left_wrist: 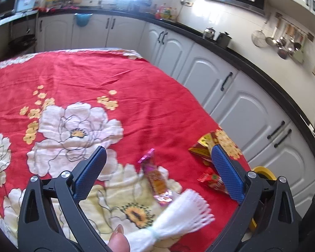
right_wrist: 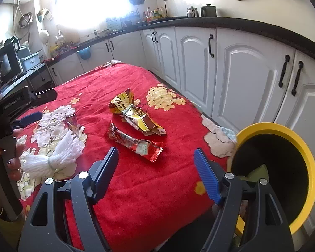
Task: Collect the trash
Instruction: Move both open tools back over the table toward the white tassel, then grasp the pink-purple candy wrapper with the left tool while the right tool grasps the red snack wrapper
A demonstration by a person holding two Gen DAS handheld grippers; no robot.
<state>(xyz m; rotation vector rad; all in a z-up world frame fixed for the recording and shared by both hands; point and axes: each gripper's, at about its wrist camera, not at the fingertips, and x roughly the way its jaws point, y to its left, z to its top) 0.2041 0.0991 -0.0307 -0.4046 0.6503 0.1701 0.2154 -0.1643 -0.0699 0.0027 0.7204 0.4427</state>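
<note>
On the red floral tablecloth (right_wrist: pixel 136 184) lie a gold wrapper (right_wrist: pixel 136 115), a red wrapper (right_wrist: pixel 134 141), a pink-orange wrapper (left_wrist: pixel 156 178) and a white foam net (left_wrist: pixel 174 218) tied with a band. My left gripper (left_wrist: pixel 158 153) is open and empty above the pink-orange wrapper; the net lies under it near a thumb (left_wrist: pixel 118 239). In its view the red wrapper (left_wrist: pixel 212 180) and gold wrapper (left_wrist: pixel 203 147) lie at the right. My right gripper (right_wrist: pixel 156 152) is open and empty, hovering in front of the red wrapper. The net (right_wrist: pixel 56 153) and left gripper (right_wrist: pixel 30 116) show at its left.
A yellow-rimmed black bin (right_wrist: pixel 283 168) stands at the table's right edge, beside my right gripper. White kitchen cabinets (right_wrist: pixel 241 67) run along the right under a black counter (left_wrist: pixel 262 79). A laptop (right_wrist: pixel 8 67) sits at the far left.
</note>
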